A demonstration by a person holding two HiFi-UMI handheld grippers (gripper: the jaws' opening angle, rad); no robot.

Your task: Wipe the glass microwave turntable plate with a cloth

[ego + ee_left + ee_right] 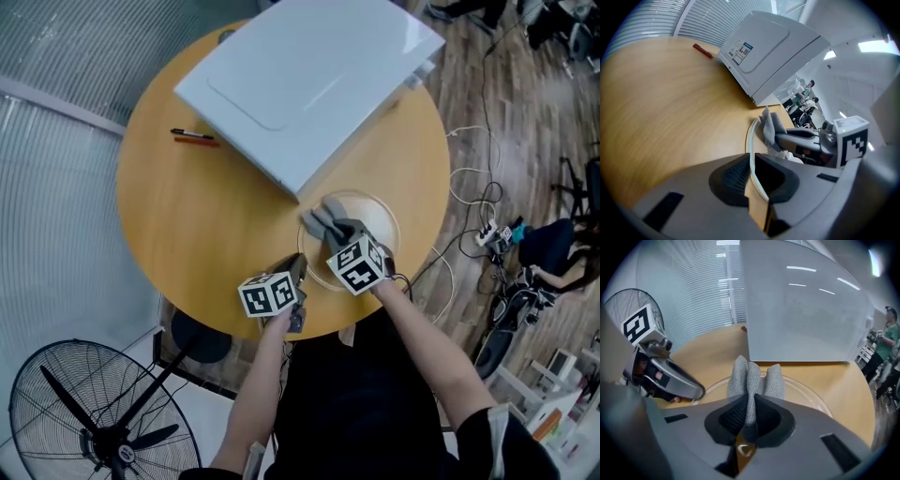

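— Two grippers are in play. What is the left one doing?
— The left gripper (751,174) has its fingers closed on the near rim of the plate (749,136). The plate lies flat on the surface (670,103), near its front edge and close in front of the microwave (773,51). That grip probably pins the glass so it cannot slide or spin under the wiping.
— And the right one?
— The right gripper (749,420) has its fingers clamped on a bunched grey cloth (752,373). The folds stick out past the fingertips, over the plate's middle, so fabric rather than plastic would meet the glass.
— Is there any writing?
— There is a sticker (741,50) on the microwave's side, too small to read. The cubes (270,295) carry only black-and-white square markers.
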